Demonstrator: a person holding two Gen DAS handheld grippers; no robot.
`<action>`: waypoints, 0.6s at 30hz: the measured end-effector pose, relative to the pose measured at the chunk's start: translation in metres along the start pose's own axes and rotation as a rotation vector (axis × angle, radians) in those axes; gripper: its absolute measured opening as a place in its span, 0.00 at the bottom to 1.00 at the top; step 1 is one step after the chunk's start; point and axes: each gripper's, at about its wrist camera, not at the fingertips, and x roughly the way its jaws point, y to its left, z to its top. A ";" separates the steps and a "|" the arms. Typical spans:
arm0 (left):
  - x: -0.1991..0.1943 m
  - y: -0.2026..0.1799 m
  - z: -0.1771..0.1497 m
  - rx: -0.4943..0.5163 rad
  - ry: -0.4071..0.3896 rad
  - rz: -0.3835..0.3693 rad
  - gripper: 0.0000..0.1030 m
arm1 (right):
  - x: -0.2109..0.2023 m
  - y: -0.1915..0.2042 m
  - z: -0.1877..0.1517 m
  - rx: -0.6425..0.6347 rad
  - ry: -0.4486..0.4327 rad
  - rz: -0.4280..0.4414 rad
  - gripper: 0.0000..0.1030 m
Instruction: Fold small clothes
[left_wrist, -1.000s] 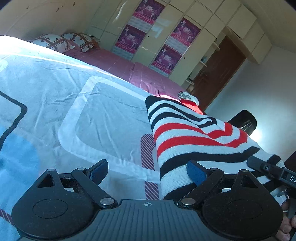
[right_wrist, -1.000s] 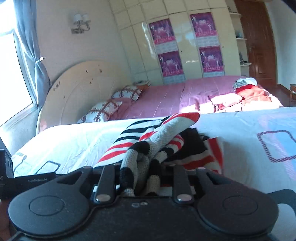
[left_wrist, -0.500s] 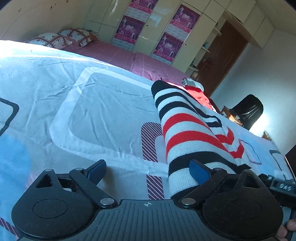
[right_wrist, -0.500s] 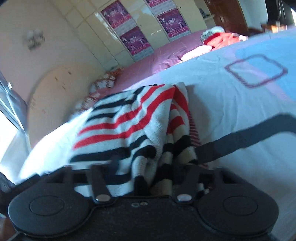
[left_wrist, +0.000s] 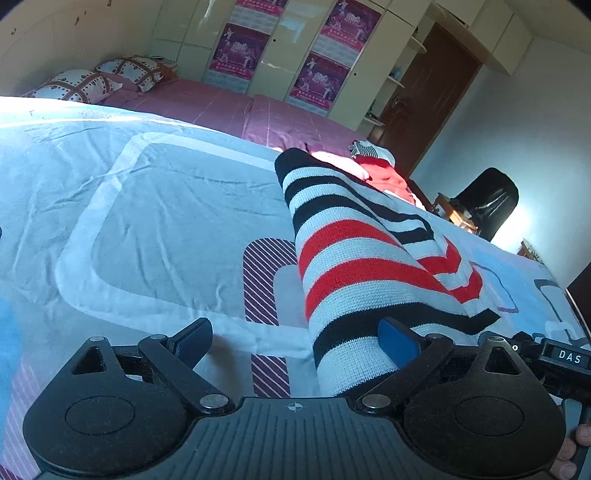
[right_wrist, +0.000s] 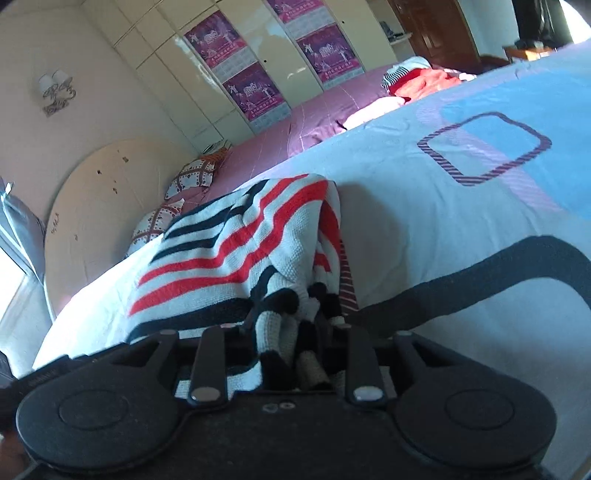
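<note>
A small knitted sweater (left_wrist: 354, 258) with white, black and red stripes lies folded lengthwise on the patterned bedspread (left_wrist: 155, 221). My left gripper (left_wrist: 295, 341) is open, low over the bed at the sweater's near end; its right fingertip (left_wrist: 397, 341) rests against the knit. In the right wrist view the same sweater (right_wrist: 236, 254) lies ahead, and my right gripper (right_wrist: 284, 332) is shut on its bunched near edge. The other gripper's body (left_wrist: 561, 356) shows at the right edge of the left wrist view.
A second bed with a pink cover (left_wrist: 229, 107) and patterned pillows (left_wrist: 81, 86) stands behind. A pile of red and white clothes (left_wrist: 380, 170) lies at its end. A black chair (left_wrist: 487, 199) and a brown door (left_wrist: 424, 96) are at the right.
My right gripper has lowered the lifted sweater part down onto the bed, and the sweater now lies flatter. My left gripper has stayed open beside it with little movement.
</note>
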 end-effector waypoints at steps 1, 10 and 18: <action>0.000 0.002 -0.001 -0.007 0.003 -0.005 0.94 | -0.006 -0.001 -0.001 0.027 -0.003 0.012 0.38; -0.006 -0.001 -0.001 0.000 -0.023 0.016 0.95 | -0.022 0.002 -0.006 0.088 -0.038 0.021 0.18; -0.003 -0.013 0.003 0.065 0.008 0.027 0.95 | -0.017 -0.012 -0.021 0.089 -0.007 -0.021 0.20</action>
